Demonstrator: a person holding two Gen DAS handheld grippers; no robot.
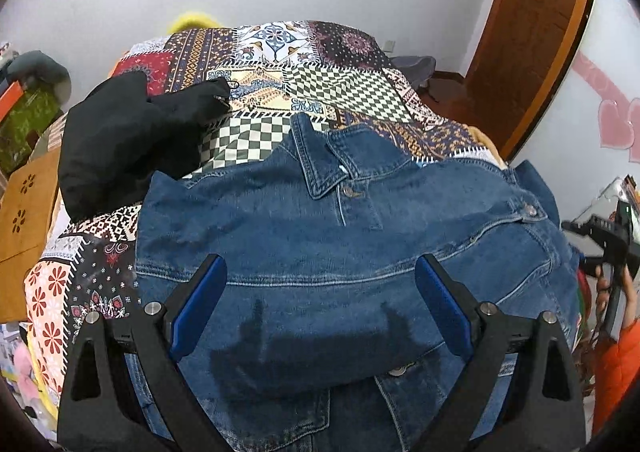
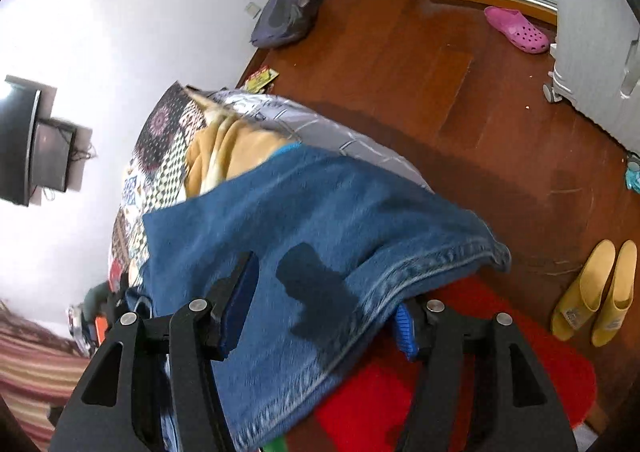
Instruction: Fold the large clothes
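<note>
A blue denim jacket (image 1: 340, 236) lies on the patchwork bedspread (image 1: 288, 63), collar toward the far side, one layer folded over the front. My left gripper (image 1: 320, 272) is open and hovers just above the jacket's near part, holding nothing. In the right wrist view my right gripper (image 2: 320, 292) is wide open at the bed's side; the jacket's hanging hem edge (image 2: 320, 236) lies between its fingers, with the right finger partly hidden under the cloth. The right gripper also shows at the far right of the left wrist view (image 1: 608, 240).
A black garment (image 1: 128, 135) lies heaped on the bed at the left. A wooden cabinet (image 1: 28, 207) stands left of the bed. On the wood floor are a red mat (image 2: 460, 380), yellow slippers (image 2: 596, 292), a pink clog (image 2: 516, 29) and a grey bag (image 2: 286, 13).
</note>
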